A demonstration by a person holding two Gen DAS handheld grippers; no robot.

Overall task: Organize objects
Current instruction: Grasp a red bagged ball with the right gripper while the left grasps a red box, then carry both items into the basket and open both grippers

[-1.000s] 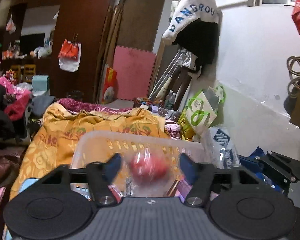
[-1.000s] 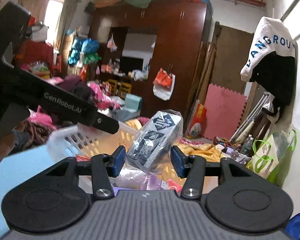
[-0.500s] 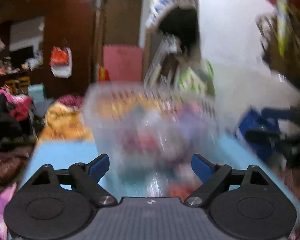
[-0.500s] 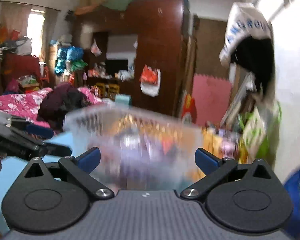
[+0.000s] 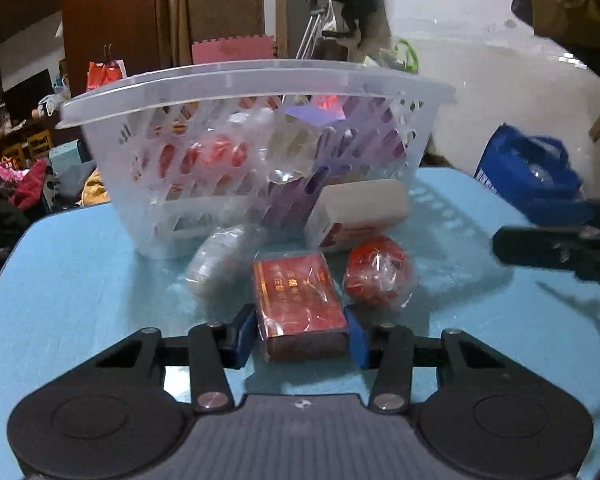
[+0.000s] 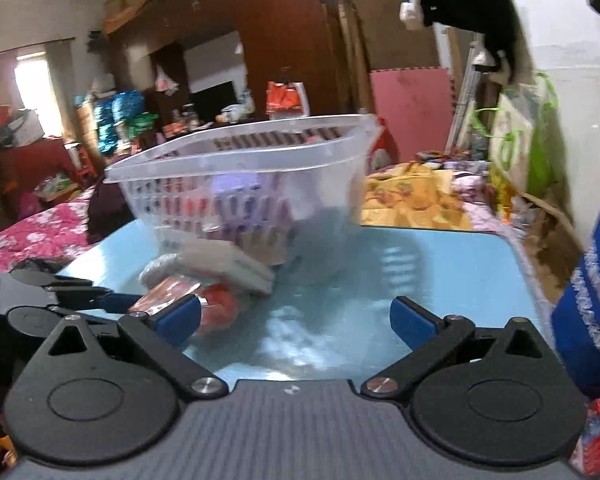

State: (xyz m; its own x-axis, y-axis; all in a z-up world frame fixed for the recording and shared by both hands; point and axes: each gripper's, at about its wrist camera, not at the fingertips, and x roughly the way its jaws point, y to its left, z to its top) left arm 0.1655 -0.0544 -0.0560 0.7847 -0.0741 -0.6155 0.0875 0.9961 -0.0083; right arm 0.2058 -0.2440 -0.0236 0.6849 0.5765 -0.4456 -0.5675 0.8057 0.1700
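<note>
Left tongs clamped on red box, on the tabletop just before the basket. Right tongs spread wide, empty. Box looks light and stiff with slippery film wrap; gripping its flat long sides seems best.

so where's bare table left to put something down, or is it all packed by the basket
Crowded: in front of the basket, where the red box sits between the left gripper's fingers, with a red ball, white box and clear-wrapped bundle. Free: the blue table left of that cluster, and right of the basket ahead of the open right gripper.
</note>
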